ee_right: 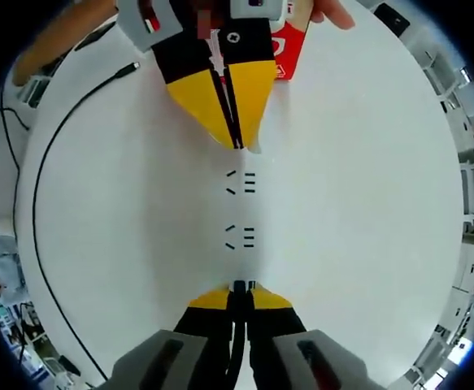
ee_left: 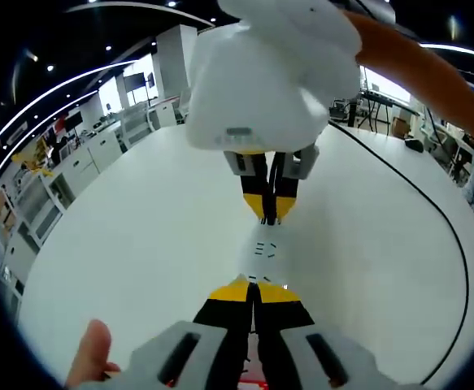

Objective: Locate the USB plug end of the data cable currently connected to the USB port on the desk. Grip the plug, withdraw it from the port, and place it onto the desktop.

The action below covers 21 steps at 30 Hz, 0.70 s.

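A small white port block (ee_left: 264, 248) with black USB marks lies on the white desk (ee_left: 139, 227), hard to tell from the desktop. My left gripper (ee_left: 253, 291) is shut, its yellow tips touching the block's near end. My right gripper (ee_left: 269, 213) comes in from above, shut, its tips at the far end. In the right gripper view the block (ee_right: 241, 210) lies between my right gripper (ee_right: 238, 291) and the left gripper (ee_right: 235, 140). A black cable (ee_right: 35, 203) curves over the desk, and its plug end (ee_right: 131, 69) lies loose on the desk, away from the block.
The black cable (ee_left: 456, 236) sweeps along the desk's right side in the left gripper view. A person's arm (ee_left: 419, 69) reaches over it, and a thumb (ee_left: 90, 349) shows at the lower left. Cabinets (ee_left: 66, 166) and benches stand beyond the desk's edge.
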Motion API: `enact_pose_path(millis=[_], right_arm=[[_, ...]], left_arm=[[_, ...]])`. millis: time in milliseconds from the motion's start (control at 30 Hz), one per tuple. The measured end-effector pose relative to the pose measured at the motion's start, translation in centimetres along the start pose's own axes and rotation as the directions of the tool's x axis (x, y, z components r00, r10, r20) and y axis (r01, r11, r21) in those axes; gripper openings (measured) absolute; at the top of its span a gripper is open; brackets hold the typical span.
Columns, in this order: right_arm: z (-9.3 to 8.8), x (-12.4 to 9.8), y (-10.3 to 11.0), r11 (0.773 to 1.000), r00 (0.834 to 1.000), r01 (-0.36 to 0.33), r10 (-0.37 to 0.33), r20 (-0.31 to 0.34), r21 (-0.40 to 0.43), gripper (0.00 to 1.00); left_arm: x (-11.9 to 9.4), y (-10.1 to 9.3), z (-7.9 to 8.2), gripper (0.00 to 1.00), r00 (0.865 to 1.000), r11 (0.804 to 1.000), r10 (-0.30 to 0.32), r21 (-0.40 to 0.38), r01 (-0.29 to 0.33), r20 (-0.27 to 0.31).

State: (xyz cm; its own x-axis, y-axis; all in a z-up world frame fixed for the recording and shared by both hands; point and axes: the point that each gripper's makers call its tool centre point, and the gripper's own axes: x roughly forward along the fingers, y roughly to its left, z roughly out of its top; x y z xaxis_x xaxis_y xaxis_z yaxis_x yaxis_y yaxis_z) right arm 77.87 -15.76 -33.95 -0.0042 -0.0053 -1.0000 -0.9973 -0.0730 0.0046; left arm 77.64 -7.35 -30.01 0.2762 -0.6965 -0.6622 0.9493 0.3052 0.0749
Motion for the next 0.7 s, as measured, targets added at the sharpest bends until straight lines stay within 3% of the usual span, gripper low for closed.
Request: enact_pose_path(millis=[700], right_arm=[[0.5,0.09,-0.1,0.999,1.0,-0.01,0.011,0.011,-0.047,0.08]], left_arm=[[-0.09,-0.05,-0.51,0.02,1.0,1.0,-0.001,0.0,0.001,0.0]])
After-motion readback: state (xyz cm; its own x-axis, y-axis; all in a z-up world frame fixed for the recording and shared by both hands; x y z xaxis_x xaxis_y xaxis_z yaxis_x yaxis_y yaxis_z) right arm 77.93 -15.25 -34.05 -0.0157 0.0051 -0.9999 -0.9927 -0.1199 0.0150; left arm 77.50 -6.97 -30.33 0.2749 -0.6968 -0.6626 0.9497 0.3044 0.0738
